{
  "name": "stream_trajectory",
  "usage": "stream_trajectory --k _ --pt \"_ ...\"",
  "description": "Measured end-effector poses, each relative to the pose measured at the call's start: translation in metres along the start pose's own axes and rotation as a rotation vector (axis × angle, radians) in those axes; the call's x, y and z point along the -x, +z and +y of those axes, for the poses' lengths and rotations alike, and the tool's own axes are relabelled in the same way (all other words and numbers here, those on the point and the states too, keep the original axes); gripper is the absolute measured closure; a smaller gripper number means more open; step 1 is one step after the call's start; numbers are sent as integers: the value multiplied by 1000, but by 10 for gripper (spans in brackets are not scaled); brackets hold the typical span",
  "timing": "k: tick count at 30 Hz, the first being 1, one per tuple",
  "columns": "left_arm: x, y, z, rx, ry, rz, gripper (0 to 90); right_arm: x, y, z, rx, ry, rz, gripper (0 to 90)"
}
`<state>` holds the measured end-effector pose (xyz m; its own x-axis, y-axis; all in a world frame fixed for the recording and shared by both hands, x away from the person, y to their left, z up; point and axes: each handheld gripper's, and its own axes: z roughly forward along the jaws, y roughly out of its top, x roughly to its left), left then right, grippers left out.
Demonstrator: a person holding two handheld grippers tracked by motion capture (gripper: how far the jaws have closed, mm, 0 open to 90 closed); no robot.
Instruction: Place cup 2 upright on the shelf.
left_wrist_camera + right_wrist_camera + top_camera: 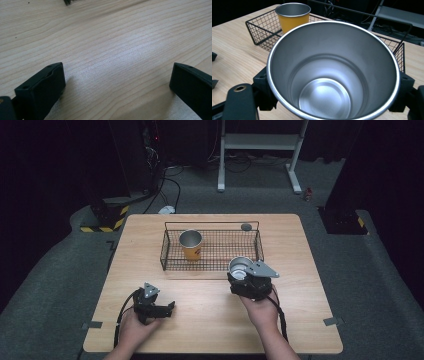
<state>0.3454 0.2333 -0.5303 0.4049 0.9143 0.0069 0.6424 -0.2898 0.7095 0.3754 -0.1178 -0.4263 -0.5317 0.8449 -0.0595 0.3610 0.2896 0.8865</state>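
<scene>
Right gripper view: fingers (402,85) clamp smooth round steel cup (332,75).

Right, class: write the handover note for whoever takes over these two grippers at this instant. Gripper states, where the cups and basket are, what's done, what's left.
Left gripper: open, nothing between its jaws, low over the wooden table.
Right gripper: shut on an empty silver metal cup, held just at the near edge of the black wire basket.
Done: the orange cup with a steel lining stands upright in the basket's left part.
Left, most likely: set the silver cup into the basket and release.
</scene>
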Motion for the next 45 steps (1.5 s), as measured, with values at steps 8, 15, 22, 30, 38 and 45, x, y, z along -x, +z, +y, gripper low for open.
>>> stream_trajectory --k 8,15,22,30,38,45 --pt "0 0 0 2 1 1 6 6 10 10 3 14 -7 185" --pt "0 0 0 1 1 0 6 11 19 20 0 17 -18 185" --pt "0 1 1 2 1 -1 6 15 28 34 6 20 -35 185" --pt "0 1 1 3 -1 -1 6 23 40 48 6 25 -65 185" --pt "0 1 1 2 2 -2 6 33 55 54 -2 36 -84 185" --pt "0 1 1 2 3 -3 5 39 66 54 -14 41 -97 185"
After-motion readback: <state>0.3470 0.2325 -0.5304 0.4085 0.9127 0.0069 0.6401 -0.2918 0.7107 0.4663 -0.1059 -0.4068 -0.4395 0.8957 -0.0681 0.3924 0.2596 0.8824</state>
